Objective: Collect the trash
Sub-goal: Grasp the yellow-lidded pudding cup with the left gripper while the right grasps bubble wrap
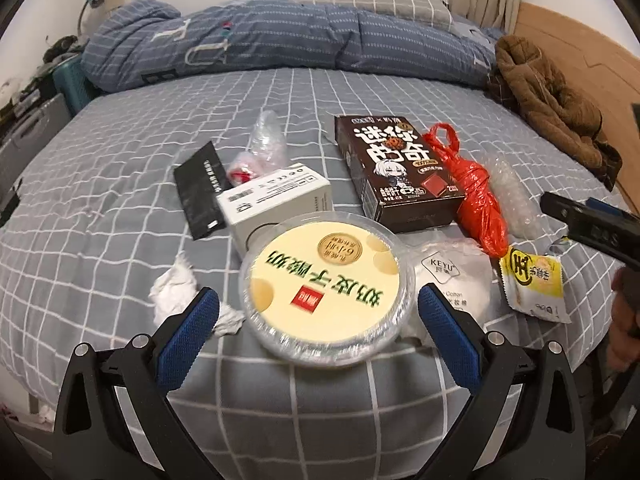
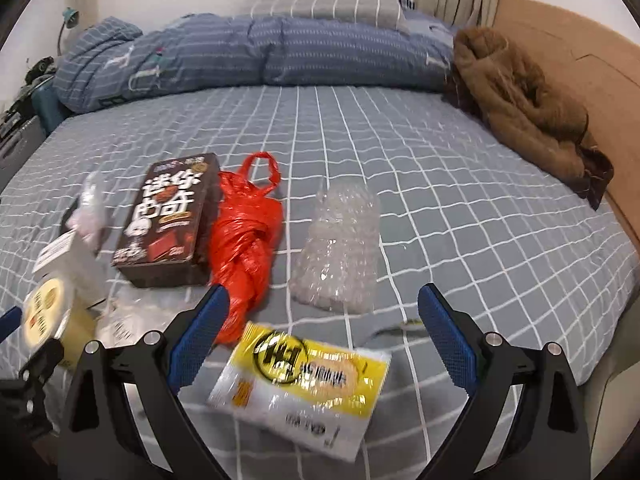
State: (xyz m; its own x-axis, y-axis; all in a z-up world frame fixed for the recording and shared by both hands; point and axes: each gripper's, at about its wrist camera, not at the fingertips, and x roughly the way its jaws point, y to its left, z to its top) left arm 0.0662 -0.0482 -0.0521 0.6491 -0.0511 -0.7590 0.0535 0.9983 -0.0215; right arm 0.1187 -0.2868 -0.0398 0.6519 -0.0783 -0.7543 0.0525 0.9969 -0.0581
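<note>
Left tongs [image 1: 318, 306] stand wide open, empty, straddling the round lidded container [image 1: 326, 286] on the bed [image 1: 120, 160]. Right tongs [image 2: 322, 308], equally open and empty, hang over the yellow sachet [image 2: 300, 380]. Advise centring before closing.

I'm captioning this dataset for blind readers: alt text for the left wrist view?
An open left gripper frames a round, lidded yellow food tub on a grey checked bed, amid a brown snack box, knotted red bag and crumpled tissue.
</note>
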